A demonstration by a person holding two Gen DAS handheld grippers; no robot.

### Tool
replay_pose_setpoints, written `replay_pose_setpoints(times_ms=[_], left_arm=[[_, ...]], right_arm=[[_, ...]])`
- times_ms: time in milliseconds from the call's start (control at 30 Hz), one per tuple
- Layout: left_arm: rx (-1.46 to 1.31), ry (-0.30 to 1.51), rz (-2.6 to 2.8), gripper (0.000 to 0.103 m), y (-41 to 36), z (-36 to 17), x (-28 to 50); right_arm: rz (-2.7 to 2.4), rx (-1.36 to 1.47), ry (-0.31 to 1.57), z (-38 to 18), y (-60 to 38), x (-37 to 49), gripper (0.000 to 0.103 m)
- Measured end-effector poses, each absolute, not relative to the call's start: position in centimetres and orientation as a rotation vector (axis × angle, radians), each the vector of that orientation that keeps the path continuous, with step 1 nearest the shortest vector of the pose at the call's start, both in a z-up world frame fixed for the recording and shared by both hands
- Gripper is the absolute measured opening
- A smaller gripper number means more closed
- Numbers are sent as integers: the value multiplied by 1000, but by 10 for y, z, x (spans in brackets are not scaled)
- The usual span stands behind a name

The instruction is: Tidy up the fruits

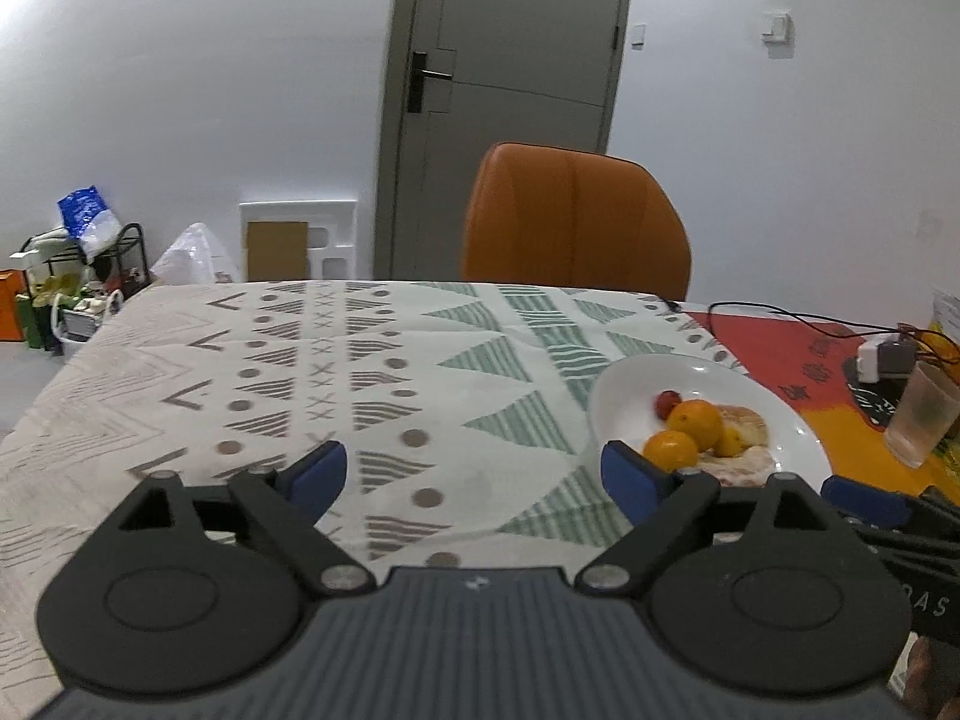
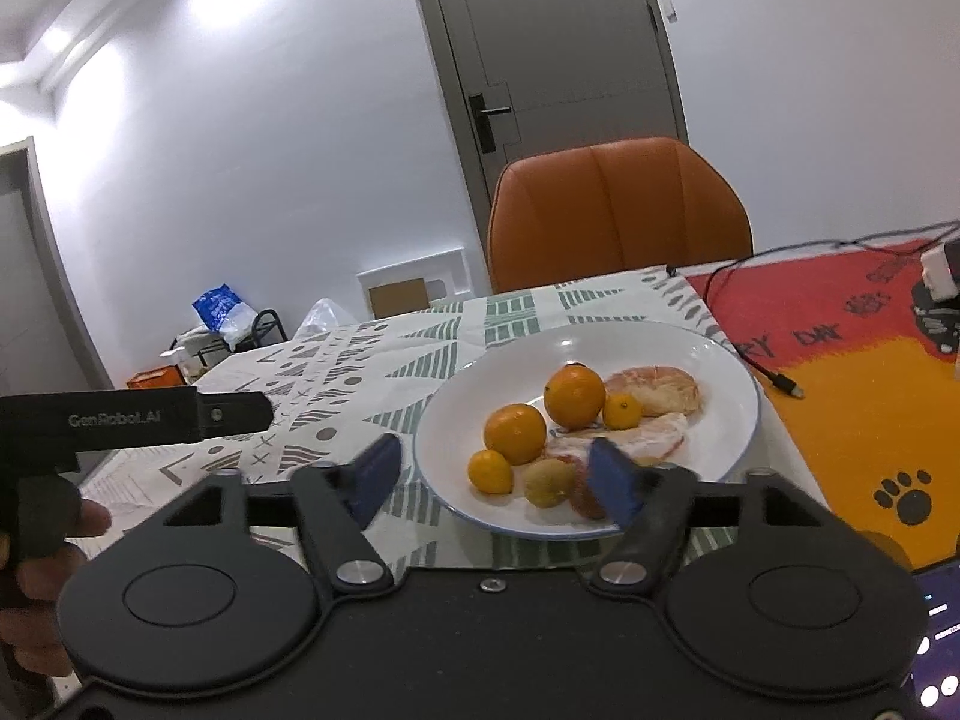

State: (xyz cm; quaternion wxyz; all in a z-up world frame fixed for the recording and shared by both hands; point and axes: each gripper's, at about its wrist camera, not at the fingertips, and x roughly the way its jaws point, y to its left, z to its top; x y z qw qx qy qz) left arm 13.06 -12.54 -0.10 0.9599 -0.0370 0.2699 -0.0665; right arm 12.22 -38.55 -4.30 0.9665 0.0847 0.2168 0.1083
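Orange fruits (image 2: 519,433) sitting on white plate (image 2: 729,408), frame centre, on worktop (image 1: 372,396). Right gripper (image 2: 489,477) fingers gaping wide, nearing plate; left gripper (image 1: 474,474) equally wide, idling. Likely approach step; next needs closing on one fruit.

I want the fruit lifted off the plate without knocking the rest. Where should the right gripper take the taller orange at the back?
Probably across the widest middle of the orange, coming from above. It stands taller than its neighbours, so its upper half is free, while lower down a small yellow citrus touches its right and another orange crowds its front-left. The right gripper is open.
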Motion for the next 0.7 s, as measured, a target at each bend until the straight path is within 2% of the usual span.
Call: replay_pose_setpoints(times_ms=[67,133,233,333,700], left_arm=[[-69,545,-124,92,-120,1,126],[-60,542,-119,93,-117,2,121],[-43,532,-115,94,-112,5,112],[-30,539,-110,96,-107,6,107],[-29,517,-109,97,-84,11,81]], right_arm=[[229,170,443,-41,-381,122,75],[228,169,444,-39,-377,120,86],[228,152,428,-35,-369,116,96],[228,145,415,-31,-362,111,101],[241,113,412,-22,-343,97,103]])
